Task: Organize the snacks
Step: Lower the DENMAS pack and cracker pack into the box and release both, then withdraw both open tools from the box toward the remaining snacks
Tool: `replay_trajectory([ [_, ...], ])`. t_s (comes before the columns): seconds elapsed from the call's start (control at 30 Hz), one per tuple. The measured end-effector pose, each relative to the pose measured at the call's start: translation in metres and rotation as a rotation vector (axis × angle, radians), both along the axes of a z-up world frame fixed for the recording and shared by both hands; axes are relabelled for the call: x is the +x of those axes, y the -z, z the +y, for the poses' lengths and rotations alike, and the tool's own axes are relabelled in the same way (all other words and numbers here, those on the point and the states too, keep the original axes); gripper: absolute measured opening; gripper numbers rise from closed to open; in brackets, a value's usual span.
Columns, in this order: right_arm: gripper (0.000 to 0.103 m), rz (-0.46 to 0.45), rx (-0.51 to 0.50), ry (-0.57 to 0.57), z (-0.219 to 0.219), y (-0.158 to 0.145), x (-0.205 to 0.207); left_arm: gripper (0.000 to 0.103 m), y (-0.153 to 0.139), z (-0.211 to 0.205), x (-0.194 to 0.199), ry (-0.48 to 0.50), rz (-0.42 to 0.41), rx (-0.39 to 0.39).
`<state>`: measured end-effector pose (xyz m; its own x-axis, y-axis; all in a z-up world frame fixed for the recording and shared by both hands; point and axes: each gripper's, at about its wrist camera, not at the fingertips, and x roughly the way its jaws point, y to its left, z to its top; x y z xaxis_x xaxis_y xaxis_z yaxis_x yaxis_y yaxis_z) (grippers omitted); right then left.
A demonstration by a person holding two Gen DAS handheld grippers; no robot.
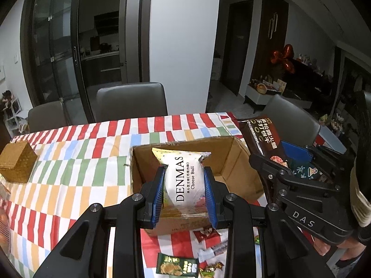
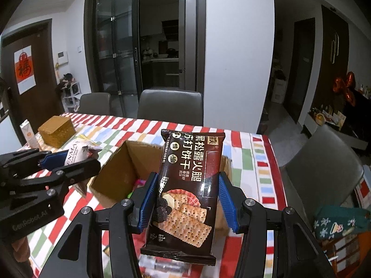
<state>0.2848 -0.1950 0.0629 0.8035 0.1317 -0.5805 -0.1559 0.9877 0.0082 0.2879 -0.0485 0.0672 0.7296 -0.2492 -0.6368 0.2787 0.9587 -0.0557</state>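
Note:
My left gripper [image 1: 185, 183] is shut on a white DENMAS cheese ball packet [image 1: 184, 180] and holds it above the open cardboard box [image 1: 234, 159]. My right gripper [image 2: 187, 192] is shut on a dark brown soda cracker packet [image 2: 192, 180], held upright above the right side of the same box [image 2: 120, 171]. In the left wrist view the cracker packet [image 1: 262, 136] and right gripper [image 1: 287, 169] show to the right. In the right wrist view the left gripper [image 2: 69, 162] with the white packet [image 2: 78, 151] shows at the left.
A table with a red, green and orange checked cloth [image 1: 76, 162] holds a brown block-shaped box [image 1: 16, 162] at the left. Small snack packets [image 1: 177, 265] lie near the front edge. Grey chairs [image 1: 131, 100] stand behind and at the right [image 2: 324, 169]. A white carton [image 2: 29, 133] stands at the far left.

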Motion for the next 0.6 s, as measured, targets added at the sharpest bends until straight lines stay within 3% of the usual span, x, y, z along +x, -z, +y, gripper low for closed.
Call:
replay_trajectory([
  [0.4, 0.052, 0.069, 0.024, 0.007, -0.002, 0.01, 0.047, 0.033, 0.018, -0.013, 0.045, -0.01, 0.055, 0.051],
  [0.5, 0.062, 0.071, 0.005, 0.025, -0.003, 0.013, 0.053, 0.038, 0.018, -0.011, 0.046, -0.041, 0.035, 0.062],
  [0.6, 0.063, 0.066, -0.005, 0.033, -0.005, 0.013, 0.048, 0.041, 0.017, -0.008, 0.036, -0.048, 0.02, 0.062],
])
